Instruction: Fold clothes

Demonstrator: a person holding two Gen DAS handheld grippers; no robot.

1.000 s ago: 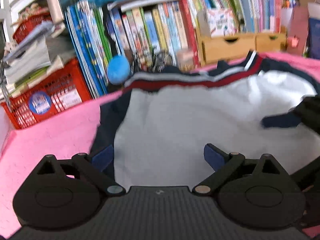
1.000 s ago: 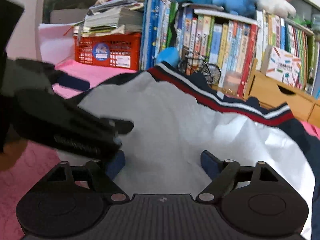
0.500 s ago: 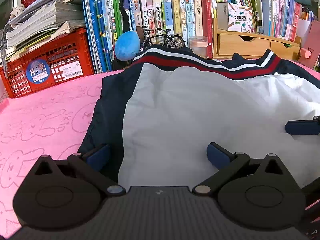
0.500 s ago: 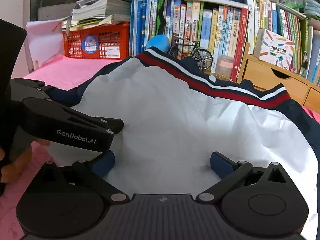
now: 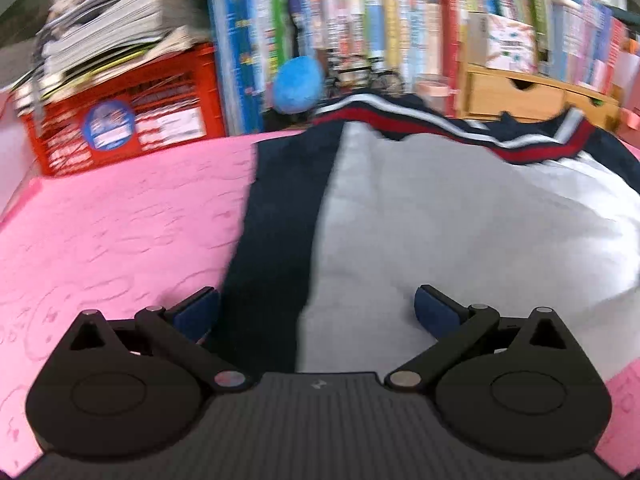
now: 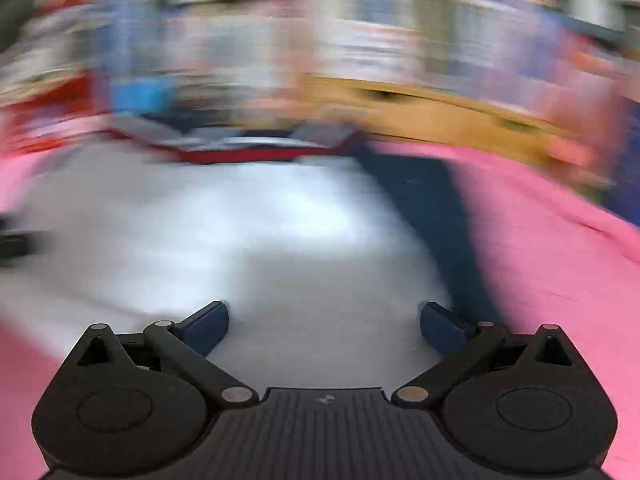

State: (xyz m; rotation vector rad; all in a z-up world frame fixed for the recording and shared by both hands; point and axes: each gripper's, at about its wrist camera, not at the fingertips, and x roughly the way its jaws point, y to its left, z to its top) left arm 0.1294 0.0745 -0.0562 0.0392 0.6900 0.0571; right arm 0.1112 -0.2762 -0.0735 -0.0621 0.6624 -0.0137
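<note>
A white jacket (image 5: 460, 216) with navy sides and a red, white and navy striped hem lies on the pink mat (image 5: 120, 220). My left gripper (image 5: 316, 312) stands open over its near left edge, where the navy strip (image 5: 276, 240) meets the white panel. In the right wrist view the picture is smeared by motion. There the jacket (image 6: 240, 240) fills the middle, and my right gripper (image 6: 324, 324) is open above its near right part, close to the navy edge (image 6: 436, 208). Nothing is held between either pair of fingers.
A red crate (image 5: 124, 124) with stacked papers stands at the back left. Upright books (image 5: 360, 32), a blue plush ball (image 5: 298, 84) and a wooden drawer box (image 5: 528, 92) line the back of the mat. Bare pink mat (image 6: 560, 260) lies right of the jacket.
Both grippers have swung apart: the left toward the jacket's left navy edge, the right quickly toward its right edge. The left gripper has left the middle of the right wrist view.
</note>
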